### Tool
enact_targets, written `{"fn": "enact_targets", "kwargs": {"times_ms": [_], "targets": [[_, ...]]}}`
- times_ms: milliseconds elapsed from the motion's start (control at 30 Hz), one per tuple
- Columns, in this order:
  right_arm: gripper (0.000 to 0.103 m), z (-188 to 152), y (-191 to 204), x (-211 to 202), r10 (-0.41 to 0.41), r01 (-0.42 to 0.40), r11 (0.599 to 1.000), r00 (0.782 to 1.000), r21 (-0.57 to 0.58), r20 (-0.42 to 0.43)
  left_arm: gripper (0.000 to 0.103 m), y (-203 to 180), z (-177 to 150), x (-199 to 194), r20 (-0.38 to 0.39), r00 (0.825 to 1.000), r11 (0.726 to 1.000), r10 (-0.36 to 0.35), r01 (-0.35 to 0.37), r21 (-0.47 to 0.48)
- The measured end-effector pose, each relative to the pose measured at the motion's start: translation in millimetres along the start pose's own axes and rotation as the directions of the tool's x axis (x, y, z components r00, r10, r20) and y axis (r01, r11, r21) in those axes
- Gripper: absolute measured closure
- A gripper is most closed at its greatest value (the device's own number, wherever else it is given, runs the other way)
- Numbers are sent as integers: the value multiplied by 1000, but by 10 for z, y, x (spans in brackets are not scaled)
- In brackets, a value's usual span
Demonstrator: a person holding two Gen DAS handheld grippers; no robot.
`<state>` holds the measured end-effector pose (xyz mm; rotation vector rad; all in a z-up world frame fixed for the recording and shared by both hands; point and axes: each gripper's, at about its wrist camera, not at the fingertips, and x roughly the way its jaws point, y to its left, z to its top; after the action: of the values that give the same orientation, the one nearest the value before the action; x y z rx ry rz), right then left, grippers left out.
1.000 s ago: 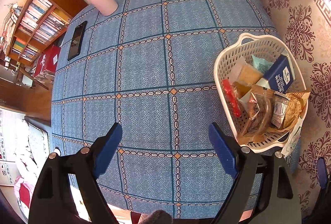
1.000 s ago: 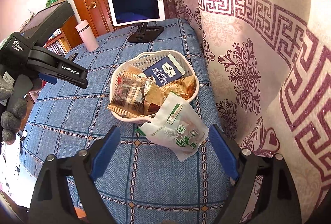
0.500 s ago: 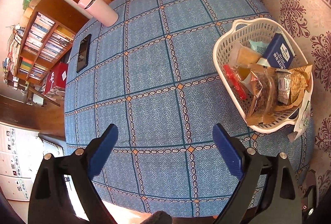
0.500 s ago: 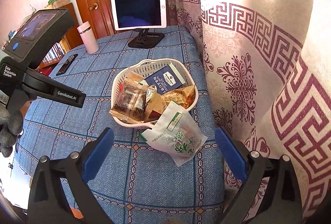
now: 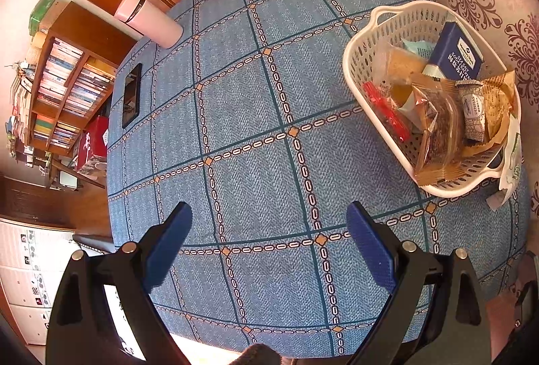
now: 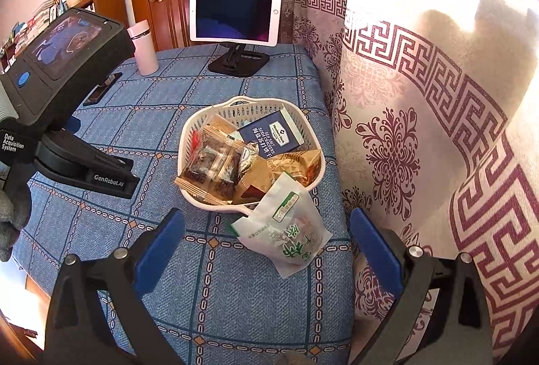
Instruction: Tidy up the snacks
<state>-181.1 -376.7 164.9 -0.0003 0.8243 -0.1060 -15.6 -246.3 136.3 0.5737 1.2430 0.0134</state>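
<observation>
Right wrist view shows the white-and-green snack pouch [image 6: 286,232] lying on the blue checked tablecloth [image 6: 235,304], its top corner leaning against the near rim of the white plastic basket [image 6: 183,142], outside it while the other snacks are heaped inside. It looks to me light, thin and crinkly, a soft film bag that will buckle and may slip if pinched on its puffed middle; I would take it by a flat sealed edge, probably the near corner that points toward the table's edge. Inside the basket a dark blue cracker box [image 6: 273,136] stands stiff among loose cellophane packs [image 6: 215,163], which seem just as light and likely brittle inside. The right gripper [image 6: 266,233] hovers above the pouch, its jaws just having spread wide, nothing pressed between the pads. The left gripper [image 5: 269,223] hangs over bare cloth, well apart from the basket [image 5: 377,38], its jaws likewise just widened and empty.
</observation>
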Motion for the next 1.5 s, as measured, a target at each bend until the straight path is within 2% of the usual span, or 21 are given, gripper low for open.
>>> {"fn": "enact_targets", "kwargs": {"times_ms": [367, 567, 667, 767, 867, 1000, 1133, 1233, 1500], "targets": [[5, 137, 230, 74, -29, 29, 999, 1000, -20, -12, 9, 239, 71, 33, 75, 997, 999, -36, 36, -8], [5, 129, 272, 96, -68, 67, 997, 997, -39, -39, 9, 286, 73, -78, 168, 985, 999, -46, 43, 22], [5, 99, 239, 88, -84, 82, 996, 995, -35, -60, 9, 247, 56, -146, 204, 977, 997, -65, 56, 48], [5, 58, 166, 97, -66, 66, 998, 993, -1, -96, 9, 144, 20, -239, 249, 965, 994, -78, 56, 92], [5, 46, 139, 121, -59, 62, 998, 990, 21, -127, 9, 8, -29, -316, 294, 953, 989, -80, 38, 145], [5, 51, 175, 115, -102, 103, 995, 984, 1, -146, 9, -127, -74, -432, 360, 930, 979, -70, -4, 203], [5, 80, 165, 102, -144, 148, 989, 977, 9, -159, 9, -180, -75, -568, 405, 911, 977, -80, -9, 213], [5, 126, 156, 92, -171, 175, 985, 971, 9, -168, 6, -168, -54, -640, 419, 905, 979, -71, -16, 201], [5, 242, 165, 43, -179, 186, 982, 971, 29, -158, 5, -40, -34, -820, 454, 885, 984, -107, 29, 175]]}}
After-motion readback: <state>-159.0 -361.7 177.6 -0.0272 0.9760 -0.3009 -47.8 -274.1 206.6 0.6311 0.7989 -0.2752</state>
